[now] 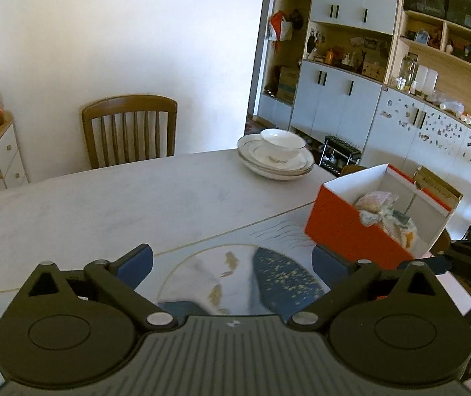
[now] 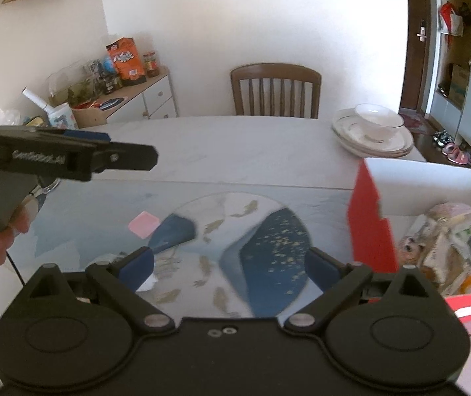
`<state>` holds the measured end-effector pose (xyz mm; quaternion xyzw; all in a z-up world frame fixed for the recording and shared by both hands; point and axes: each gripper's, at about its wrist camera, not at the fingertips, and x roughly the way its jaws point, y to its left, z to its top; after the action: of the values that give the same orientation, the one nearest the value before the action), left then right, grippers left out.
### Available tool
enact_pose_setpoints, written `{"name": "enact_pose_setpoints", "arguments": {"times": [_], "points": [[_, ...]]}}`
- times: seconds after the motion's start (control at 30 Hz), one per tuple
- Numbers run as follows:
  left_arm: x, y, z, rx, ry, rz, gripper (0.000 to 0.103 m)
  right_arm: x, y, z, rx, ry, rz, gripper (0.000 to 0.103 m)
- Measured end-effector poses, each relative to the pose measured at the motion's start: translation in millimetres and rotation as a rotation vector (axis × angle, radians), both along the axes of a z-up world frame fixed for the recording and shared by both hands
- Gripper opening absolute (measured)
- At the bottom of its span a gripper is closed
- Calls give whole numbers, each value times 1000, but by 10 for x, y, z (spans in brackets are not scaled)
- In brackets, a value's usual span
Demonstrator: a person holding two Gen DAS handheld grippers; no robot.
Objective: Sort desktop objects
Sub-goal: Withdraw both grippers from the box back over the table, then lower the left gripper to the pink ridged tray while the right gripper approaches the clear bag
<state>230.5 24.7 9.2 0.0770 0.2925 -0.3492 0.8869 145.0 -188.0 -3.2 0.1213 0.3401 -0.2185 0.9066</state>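
Observation:
My left gripper (image 1: 232, 260) is open and empty above a desk mat (image 1: 268, 283) printed with fish and a blue shape. My right gripper (image 2: 229, 264) is open and empty over the same mat (image 2: 262, 241). An orange-red box (image 1: 351, 227) with a white inside holds crumpled packets (image 1: 384, 214); it stands to the right of both grippers and shows in the right wrist view (image 2: 371, 224). A pink eraser-like square (image 2: 143, 224) lies on the mat at left. The left gripper shows from the side in the right wrist view (image 2: 126, 155).
A stack of white plates with a bowl (image 1: 276, 155) stands at the table's far right. A wooden chair (image 1: 129, 130) stands behind the table. A sideboard (image 2: 129, 95) with jars and cartons is at the left. Cabinets (image 1: 351, 92) line the right wall.

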Motion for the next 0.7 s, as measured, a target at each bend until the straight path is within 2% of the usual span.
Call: {"name": "enact_pose_setpoints", "arguments": {"times": [0.5,0.7], "points": [[512,449,-421,75,24,104,103,471,389,-254,6,36,37,98],[665,546,-662,107,74,113,103,672,468,-420,19,66,53,97]]}}
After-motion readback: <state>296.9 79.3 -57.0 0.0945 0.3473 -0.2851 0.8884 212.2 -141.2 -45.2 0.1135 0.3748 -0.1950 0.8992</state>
